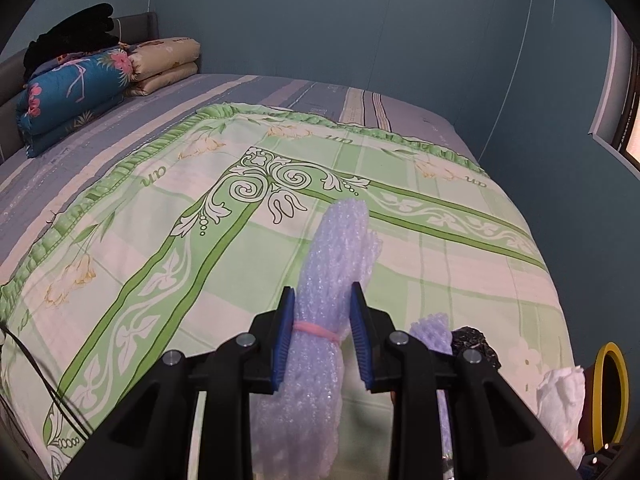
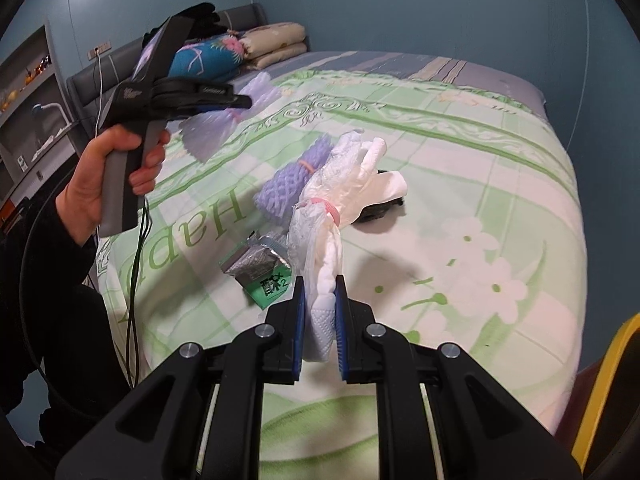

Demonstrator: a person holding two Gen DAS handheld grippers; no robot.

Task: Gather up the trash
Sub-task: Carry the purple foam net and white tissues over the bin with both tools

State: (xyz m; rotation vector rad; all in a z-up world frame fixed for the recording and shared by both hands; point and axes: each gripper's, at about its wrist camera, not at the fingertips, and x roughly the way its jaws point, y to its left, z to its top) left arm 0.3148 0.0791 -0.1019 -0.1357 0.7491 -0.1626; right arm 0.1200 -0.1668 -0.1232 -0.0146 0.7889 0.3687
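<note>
1. The left gripper [image 1: 322, 300] was clamped on a roll of pale lilac foam netting [image 1: 334, 256], its blue pads pressing both sides of the roll where a pink rubber band [image 1: 318, 330] circled it.
2. That roll stood clear of the bed, its far end pointing up and away over the green-and-white floral bedspread [image 1: 160, 216].
3. In the right wrist view the same tool appeared at upper left, carried by the person's left hand [image 2: 108, 176] wrapped around its grey handle, with the lilac foam fanning out beyond its fingers.
4. The right gripper [image 2: 320, 284] was closed tight on a white bundle of padded wrap and clear plastic [image 2: 332, 216], tied near its middle with another pink band; the bundle rose from the pads and hung above the bedspread.
5. Left lying on the bedspread were a second, darker purple foam net [image 2: 288, 184] with a band around it, just left of the held bundle, and a green-and-silver crumpled packet [image 2: 260, 268] nearer the gripper.
6. Something black [image 2: 376, 210] lay partly hidden behind the white bundle; what it was could not be told.
7. Folded quilts [image 1: 80, 88] were stacked at the head of the bed, well apart from the trash.
8. A yellow-rimmed container [image 1: 612, 392] showed at the right edge of the left wrist view.
</note>
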